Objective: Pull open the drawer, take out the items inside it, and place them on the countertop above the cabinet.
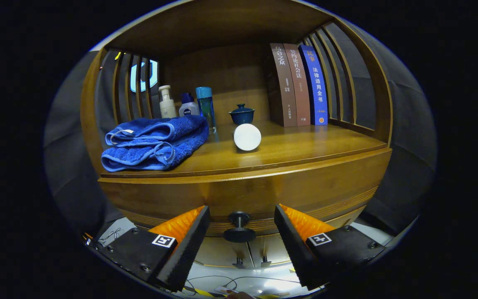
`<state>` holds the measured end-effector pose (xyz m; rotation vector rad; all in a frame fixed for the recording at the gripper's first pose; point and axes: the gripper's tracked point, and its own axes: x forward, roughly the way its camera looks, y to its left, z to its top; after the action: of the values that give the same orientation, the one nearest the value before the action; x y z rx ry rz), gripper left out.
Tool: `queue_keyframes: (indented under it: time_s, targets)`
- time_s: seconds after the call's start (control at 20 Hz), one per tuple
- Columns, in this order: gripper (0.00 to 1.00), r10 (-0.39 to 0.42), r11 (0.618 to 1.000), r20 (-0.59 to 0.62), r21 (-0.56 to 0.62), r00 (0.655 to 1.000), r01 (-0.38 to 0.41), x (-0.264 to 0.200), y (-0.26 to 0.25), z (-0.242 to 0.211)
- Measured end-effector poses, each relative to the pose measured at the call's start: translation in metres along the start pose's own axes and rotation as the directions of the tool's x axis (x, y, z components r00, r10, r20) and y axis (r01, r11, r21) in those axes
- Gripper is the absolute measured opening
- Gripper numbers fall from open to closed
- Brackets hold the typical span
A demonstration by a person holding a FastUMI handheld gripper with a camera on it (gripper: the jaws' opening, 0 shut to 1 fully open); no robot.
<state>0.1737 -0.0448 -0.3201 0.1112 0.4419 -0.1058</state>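
Drawer [264,195]: closed, front just ahead of the fingers; contents hidden.
Knob [239,227]: dark, round, in the gap between the fingers, touched by neither.
Gripper [242,226]: jaws wide apart, holding nothing.
Countertop [297,151]: beyond the fingers, above the drawer.
On it: folded blue towel [154,143], three bottles [185,104] behind it, lidded blue cup [242,114], white cylinder [247,137] on its side, three upright books [299,85].

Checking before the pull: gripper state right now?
Gripper: open, fingers either side of the drawer knob, not pressing on it, holding nothing.
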Motion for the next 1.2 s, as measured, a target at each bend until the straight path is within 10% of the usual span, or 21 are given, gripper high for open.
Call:
queue_keyframes:
  time_s: [0.65,1.2]
  targets:
    - [0.99,0.056,0.997,0.350,-0.074,0.935,-0.032,-0.141,0.030,0.183]
    - [0.99,0.096,0.989,0.435,-0.143,0.895,-0.036,-0.228,0.053,0.215]
